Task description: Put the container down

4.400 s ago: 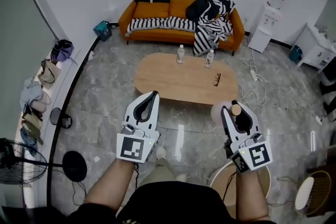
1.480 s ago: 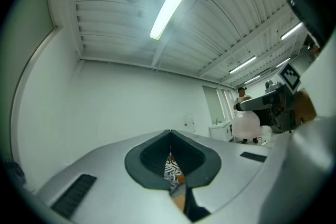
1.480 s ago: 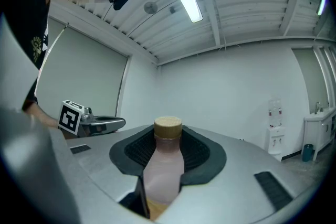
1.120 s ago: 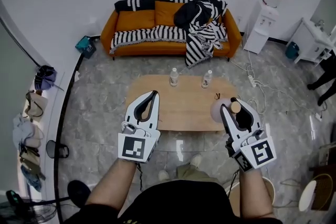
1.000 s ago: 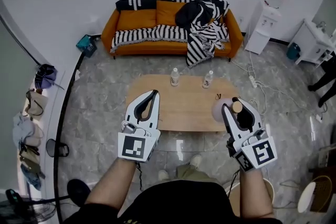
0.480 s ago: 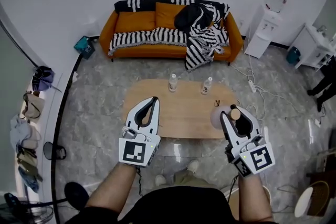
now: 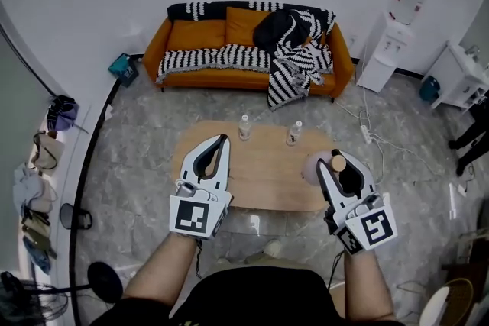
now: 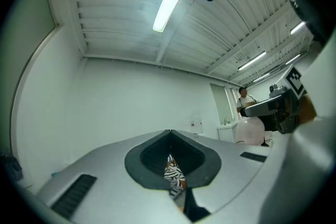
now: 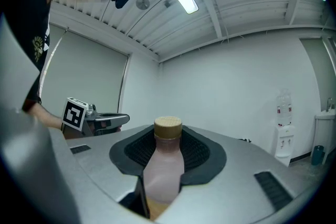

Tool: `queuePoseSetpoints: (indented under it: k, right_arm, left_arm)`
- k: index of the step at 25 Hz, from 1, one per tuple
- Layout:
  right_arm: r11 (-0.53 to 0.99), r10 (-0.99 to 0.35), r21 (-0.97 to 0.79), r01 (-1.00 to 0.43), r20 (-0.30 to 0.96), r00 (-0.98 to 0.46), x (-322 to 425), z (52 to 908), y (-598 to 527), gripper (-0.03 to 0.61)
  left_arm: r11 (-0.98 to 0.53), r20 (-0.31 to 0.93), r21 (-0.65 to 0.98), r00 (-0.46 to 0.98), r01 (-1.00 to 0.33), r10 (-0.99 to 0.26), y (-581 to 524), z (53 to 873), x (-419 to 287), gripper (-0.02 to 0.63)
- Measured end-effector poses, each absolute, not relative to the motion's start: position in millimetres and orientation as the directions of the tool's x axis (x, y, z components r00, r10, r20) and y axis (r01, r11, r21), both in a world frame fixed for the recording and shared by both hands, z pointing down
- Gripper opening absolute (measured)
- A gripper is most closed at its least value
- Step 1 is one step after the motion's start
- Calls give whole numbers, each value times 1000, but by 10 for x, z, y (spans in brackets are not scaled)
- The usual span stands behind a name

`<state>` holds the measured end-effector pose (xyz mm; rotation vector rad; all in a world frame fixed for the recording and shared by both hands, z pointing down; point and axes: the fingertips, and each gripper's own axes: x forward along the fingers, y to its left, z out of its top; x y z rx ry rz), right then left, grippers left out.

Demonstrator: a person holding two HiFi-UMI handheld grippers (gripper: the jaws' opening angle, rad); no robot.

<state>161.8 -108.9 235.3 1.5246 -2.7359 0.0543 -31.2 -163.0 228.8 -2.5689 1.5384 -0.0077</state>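
The container [image 7: 312,167] is a pale pink bottle with a round wooden cap [image 7: 338,162]. My right gripper [image 7: 336,159] is shut on its neck and holds it in the air over the right end of the oval wooden table [image 7: 260,175]. In the right gripper view the container [image 9: 164,168] stands upright between the dark pads, cap on top. My left gripper [image 7: 222,139] is shut with nothing in it and hovers over the table's near left edge. In the left gripper view the left gripper [image 8: 170,132] has its jaws closed together, and the pink container [image 8: 250,131] shows at the right.
Two clear water bottles [image 7: 244,127] [image 7: 293,133] stand on the table's far side. Behind it is an orange sofa [image 7: 187,36] with striped throws. A white water dispenser [image 7: 384,48] stands at the right wall, and cables [image 7: 368,135] lie on the floor.
The view has moved closer to the table, so both grippers now hang over its near edge instead of the floor. The container stays held in the right gripper.
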Motion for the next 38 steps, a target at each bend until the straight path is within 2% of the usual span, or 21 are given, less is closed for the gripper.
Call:
queuePoseSetpoints:
  k: [11, 16, 28, 35, 38]
  right_arm:
    - [582, -812, -32, -813, 44, -582, 2006, 2530, -1488, 149]
    - [584, -809, -40, -811, 53, -586, 1959, 2598, -1690, 149]
    - [526, -847, -48, -849, 62, -528, 1829, 2652, -2286, 149]
    - [510, -853, -52, -859, 99, -512, 1798, 2850, -2564, 149]
    - [505, -852, -61, -861, 124, -508, 1802, 2990, -2636, 149]
  left_arm:
    - [-433, -83, -145, 447, -890, -891, -1824, 2328, 150, 14]
    - [-412, -42, -167, 424, -896, -905, -2029, 2377, 52, 14]
    - [-482, -5, -165, 489, -861, -872, -2823, 2529, -15, 14]
    - [-507, 1, -157, 513, -848, -859, -3153, 2697, -17, 14]
    - [-515, -37, -146, 525, -845, -850, -3216, 2794, 38, 14]
